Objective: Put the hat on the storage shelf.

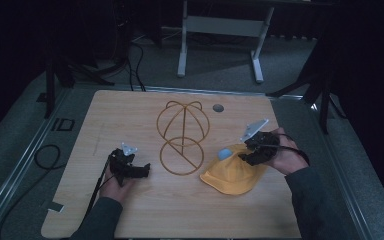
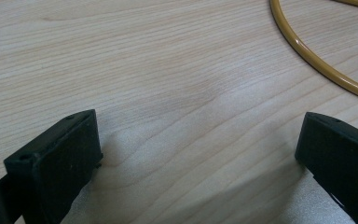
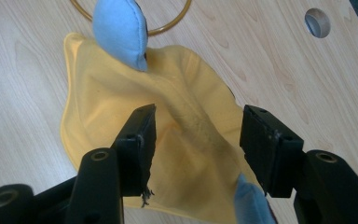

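A: While the right hand-held gripper (image 1: 244,151) hangs over the yellow cap (image 1: 232,176), are its jaws pinching it?

B: No. From the right gripper view the jaws stand spread w/ the yellow cloth (image 3: 177,140) lying between and below them; pads not pressing on it. A few dark threads hang off the one jaw's tip.

A: Where's the cap exactly?

B: Flat on the wooden counter (image 1: 145,215), right-of-centre in the high view, just beside the gold wire frame (image 1: 182,137). Light blue ear (image 1: 225,153) at its top edge, near the frame's lower ring; 2nd blue bit (image 3: 249,205) shows close to the jaws in the right gripper view.

A: Left hand-held gripper (image 1: 145,170)?

B: Low over the counter at the left, well apart from the cap. Jaws spread wide, bare wood between them. Frame's ring (image 2: 317,65) curves past its top right corner, not touching.

A: Anything else on the counter?

B: Round grommet hole (image 1: 218,107) near the far edge, behind the frame.
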Tool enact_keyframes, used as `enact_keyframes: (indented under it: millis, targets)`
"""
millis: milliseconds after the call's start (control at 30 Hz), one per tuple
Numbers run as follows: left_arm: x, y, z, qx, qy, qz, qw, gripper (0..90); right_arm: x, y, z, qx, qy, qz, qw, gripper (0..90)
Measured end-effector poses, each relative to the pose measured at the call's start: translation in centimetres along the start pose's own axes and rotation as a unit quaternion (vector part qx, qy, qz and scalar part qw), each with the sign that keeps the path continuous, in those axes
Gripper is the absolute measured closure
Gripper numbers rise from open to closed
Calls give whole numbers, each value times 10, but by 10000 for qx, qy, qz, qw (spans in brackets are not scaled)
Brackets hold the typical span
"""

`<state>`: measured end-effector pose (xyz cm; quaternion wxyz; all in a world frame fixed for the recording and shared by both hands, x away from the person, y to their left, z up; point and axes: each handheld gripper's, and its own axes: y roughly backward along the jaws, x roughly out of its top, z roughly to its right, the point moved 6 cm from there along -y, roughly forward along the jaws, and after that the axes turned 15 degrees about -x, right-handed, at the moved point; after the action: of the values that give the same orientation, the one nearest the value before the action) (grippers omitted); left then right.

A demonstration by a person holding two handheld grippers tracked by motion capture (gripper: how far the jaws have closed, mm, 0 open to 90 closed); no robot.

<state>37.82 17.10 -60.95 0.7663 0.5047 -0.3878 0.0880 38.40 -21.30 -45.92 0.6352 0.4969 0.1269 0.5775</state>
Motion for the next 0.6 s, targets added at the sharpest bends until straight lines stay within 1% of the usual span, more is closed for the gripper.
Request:
enact_keyframes:
  millis: [67, 100, 267, 367, 467, 600]
  targets:
    - [0, 0, 0, 3, -4, -1, 10000, 1, 0, 0, 1, 9, 29, -12, 10000, 464]
    - [0, 0, 0, 0, 1, 1, 10000, 1, 0, -1, 1, 58, 113, -68, 9999, 471]
    - [0, 0, 0, 0, 1, 1, 10000, 1, 0, -5, 0, 141, 317, -249, 9991, 472]
    - [0, 0, 0, 0, 1, 0, 10000, 1, 1, -7, -1, 199, 426, -304, 9984, 480]
    - [0, 0, 0, 1, 3, 5, 10000, 1, 2, -10, -2, 234, 513, -418, 9975, 484]
    - [0, 0, 0, 6, 5, 13, 10000, 1, 3, -13, -1, 270, 588, -504, 9966, 489]
